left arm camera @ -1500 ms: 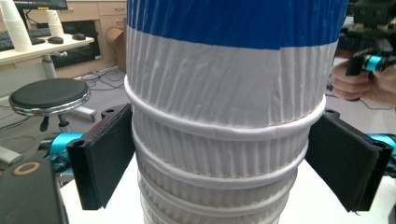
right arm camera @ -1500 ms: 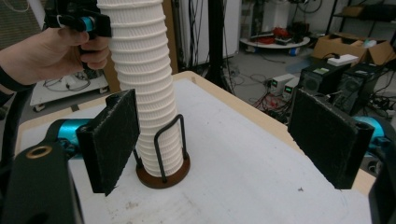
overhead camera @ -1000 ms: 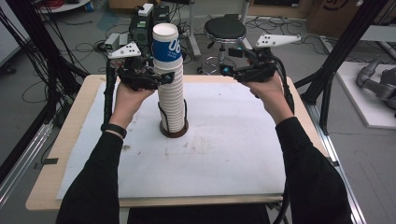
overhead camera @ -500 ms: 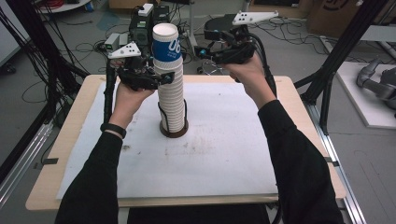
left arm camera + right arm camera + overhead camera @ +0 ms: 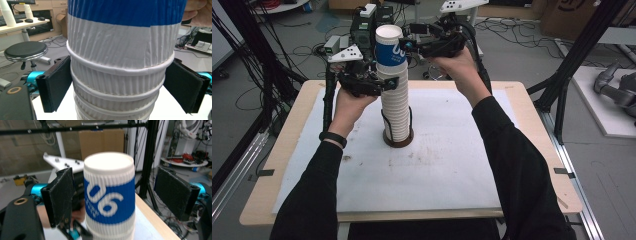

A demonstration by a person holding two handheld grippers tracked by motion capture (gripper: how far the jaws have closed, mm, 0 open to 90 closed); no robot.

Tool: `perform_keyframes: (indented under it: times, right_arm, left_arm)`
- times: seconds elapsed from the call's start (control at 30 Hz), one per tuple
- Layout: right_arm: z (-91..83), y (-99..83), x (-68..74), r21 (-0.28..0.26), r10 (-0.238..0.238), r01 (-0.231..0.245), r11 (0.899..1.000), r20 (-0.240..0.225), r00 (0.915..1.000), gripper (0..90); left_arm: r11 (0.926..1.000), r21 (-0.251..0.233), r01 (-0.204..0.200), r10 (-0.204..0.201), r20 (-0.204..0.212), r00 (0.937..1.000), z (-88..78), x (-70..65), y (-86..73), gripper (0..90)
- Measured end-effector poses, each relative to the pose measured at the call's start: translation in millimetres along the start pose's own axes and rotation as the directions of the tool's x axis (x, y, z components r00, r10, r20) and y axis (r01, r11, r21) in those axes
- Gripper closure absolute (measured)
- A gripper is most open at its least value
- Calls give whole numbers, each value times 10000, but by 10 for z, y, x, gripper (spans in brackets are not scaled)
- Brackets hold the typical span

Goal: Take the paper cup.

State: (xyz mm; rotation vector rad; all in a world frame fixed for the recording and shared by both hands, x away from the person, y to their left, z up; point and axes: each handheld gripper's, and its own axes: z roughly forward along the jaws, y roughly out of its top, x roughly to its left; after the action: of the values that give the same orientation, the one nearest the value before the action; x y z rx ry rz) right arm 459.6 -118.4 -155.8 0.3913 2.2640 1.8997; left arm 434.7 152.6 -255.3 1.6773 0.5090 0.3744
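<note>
A tall stack of upturned white ribbed paper cups (image 5: 394, 110) stands on a brown round base (image 5: 398, 142) on the white mat. Its top cup (image 5: 390, 50) carries a blue band with white numerals. My left gripper (image 5: 384, 85) is shut on the stack just under that cup. In the left gripper view both black pads (image 5: 58, 82) press the cup rims (image 5: 120, 82). My right gripper (image 5: 408, 36) is at the height of the top cup, on its right. In the right gripper view the top cup (image 5: 110, 195) stands between the open jaws with a gap on each side.
The white mat (image 5: 452, 165) covers most of the wooden table (image 5: 532, 100). Black frame posts (image 5: 572, 55) rise at the right and left. Cables, equipment and a stool (image 5: 25, 51) lie on the floor beyond the far edge.
My right gripper has risen and moved left, from beside the stack's middle to the blue-banded top cup. The left gripper and the stack have stayed still.
</note>
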Motion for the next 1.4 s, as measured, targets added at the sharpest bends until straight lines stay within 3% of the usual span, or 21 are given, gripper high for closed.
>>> perform_keyframes:
  times: [0.23,0.4,0.47,0.63,0.9,1.07,1.4]
  right_arm:
    - [159,67,11,70,118,-116,9999,-184,9998,172]
    - [229,95,36,140,138,-137,9998,-60,9999,179]
    - [241,94,30,118,167,-166,9998,-36,9999,264]
    - [279,79,17,239,179,-178,9996,-71,9998,283]
    - [273,84,15,290,112,-108,9995,-146,9998,316]
    - [224,134,40,-194,33,-36,9998,-139,9999,318]
    - [167,340,125,-506,-303,300,9983,-62,9995,318]
  left_arm:
    - [9999,116,-30,30,17,10000,0,1,12,124]
    - [9997,237,-32,31,31,10000,4,6,29,124]
    - [9998,215,-29,29,27,10000,5,5,28,124]
    - [9998,215,-33,33,28,10000,5,5,27,124]
    - [9998,212,-50,49,34,10000,5,4,27,124]
    - [9998,204,-40,40,27,10000,6,2,27,124]
    - [9997,248,-39,38,50,10000,1,-1,32,124]
